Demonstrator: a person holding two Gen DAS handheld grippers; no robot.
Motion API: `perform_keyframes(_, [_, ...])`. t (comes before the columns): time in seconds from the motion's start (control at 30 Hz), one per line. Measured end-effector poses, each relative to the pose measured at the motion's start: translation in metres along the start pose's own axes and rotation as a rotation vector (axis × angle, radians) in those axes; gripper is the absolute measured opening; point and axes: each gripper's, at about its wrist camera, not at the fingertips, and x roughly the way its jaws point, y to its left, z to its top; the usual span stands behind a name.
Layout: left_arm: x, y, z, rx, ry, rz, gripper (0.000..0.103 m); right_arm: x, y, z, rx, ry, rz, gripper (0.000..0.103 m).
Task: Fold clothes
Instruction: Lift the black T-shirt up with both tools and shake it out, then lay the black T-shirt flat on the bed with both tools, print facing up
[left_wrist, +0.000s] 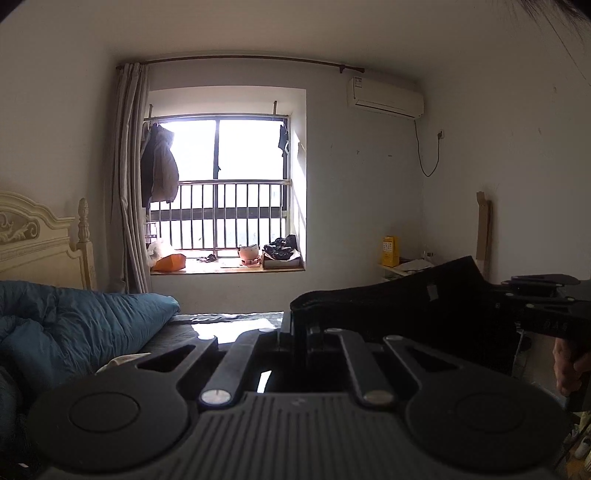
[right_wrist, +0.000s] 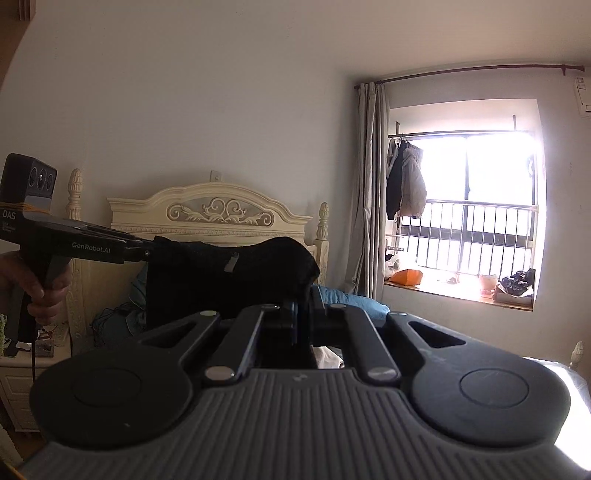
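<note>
left claw (left_wrist: 295, 328) clamped on black garment (left_wrist: 424, 295); right claw (right_wrist: 301, 310) likewise | risk: thin edge-pinch slips; cloth drops to bed (left_wrist: 192, 332) below claws

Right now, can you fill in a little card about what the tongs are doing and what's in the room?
held thing: black garment, stretched between both tongs, up in the air
left tongs: shut on one edge of the garment
right tongs: shut on the other edge
below: bed with blue quilt
behind: cream headboard, bright window
</note>
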Motion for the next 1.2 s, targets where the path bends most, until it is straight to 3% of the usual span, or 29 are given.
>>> perform_keyframes(0.33, [0.107, 0.088, -0.075, -0.094, 0.170, -0.060, 0.006, 0.097, -0.030, -0.058, 0.082, 0.214, -0.106, 0.004])
perform_keyframes(0.57, [0.227, 0.165, -0.149, -0.095, 0.264, -0.157, 0.006, 0.209, -0.052, -0.116, 0.108, 0.377, -0.239, 0.004])
perform_keyframes(0.8, [0.349, 0.204, -0.250, -0.065, 0.381, -0.223, 0.006, 0.286, -0.063, -0.204, 0.127, 0.528, -0.367, 0.004])
perform_keyframes(0.97, [0.406, 0.207, -0.325, -0.036, 0.473, -0.220, 0.007, 0.326, -0.069, -0.289, 0.135, 0.647, -0.404, 0.004])
perform_keyframes(1.07, [0.429, 0.206, -0.364, -0.032, 0.524, -0.211, 0.012, 0.349, -0.077, -0.334, 0.153, 0.697, -0.402, 0.004])
perform_keyframes(1.13, [0.438, 0.206, -0.387, -0.030, 0.549, -0.206, 0.022, 0.364, -0.084, -0.366, 0.172, 0.720, -0.403, 0.004])
perform_keyframes(1.2, [0.443, 0.207, -0.407, -0.044, 0.585, -0.213, 0.042, 0.375, -0.093, -0.398, 0.207, 0.748, -0.407, 0.006])
